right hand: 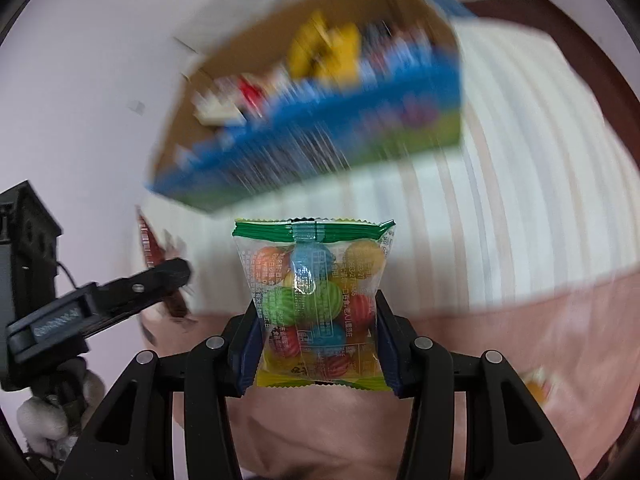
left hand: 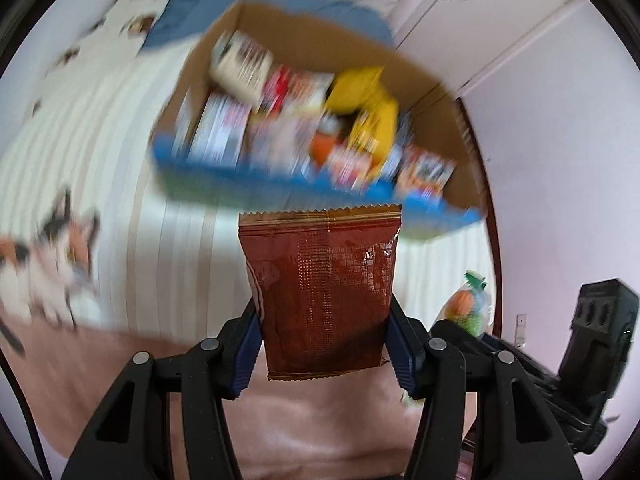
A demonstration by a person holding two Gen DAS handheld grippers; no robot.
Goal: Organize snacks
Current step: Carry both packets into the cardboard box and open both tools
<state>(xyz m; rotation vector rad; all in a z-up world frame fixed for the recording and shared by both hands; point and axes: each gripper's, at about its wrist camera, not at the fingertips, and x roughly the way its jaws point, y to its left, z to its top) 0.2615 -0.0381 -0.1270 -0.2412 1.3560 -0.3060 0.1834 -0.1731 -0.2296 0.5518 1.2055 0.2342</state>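
My left gripper (left hand: pixel 322 344) is shut on a brown snack packet (left hand: pixel 320 292), held upright in the air in front of an open cardboard box (left hand: pixel 288 188) with a blue front. The box holds several snack packs, among them a yellow bag (left hand: pixel 368 100). My right gripper (right hand: pixel 316 344) is shut on a clear candy bag (right hand: pixel 314 300) with a green top seam and coloured balls inside. The same box (right hand: pixel 320 128) lies ahead of it, blurred. The right gripper and candy bag also show in the left wrist view (left hand: pixel 468 308); the left gripper shows in the right wrist view (right hand: pixel 120 292).
The box stands on a cream striped bedspread (left hand: pixel 100 160) with a pink blanket (left hand: pixel 320 432) nearer to me. A cat-print cushion (left hand: pixel 52 264) lies at left. A white wall and cupboard doors (left hand: pixel 500 32) are at right.
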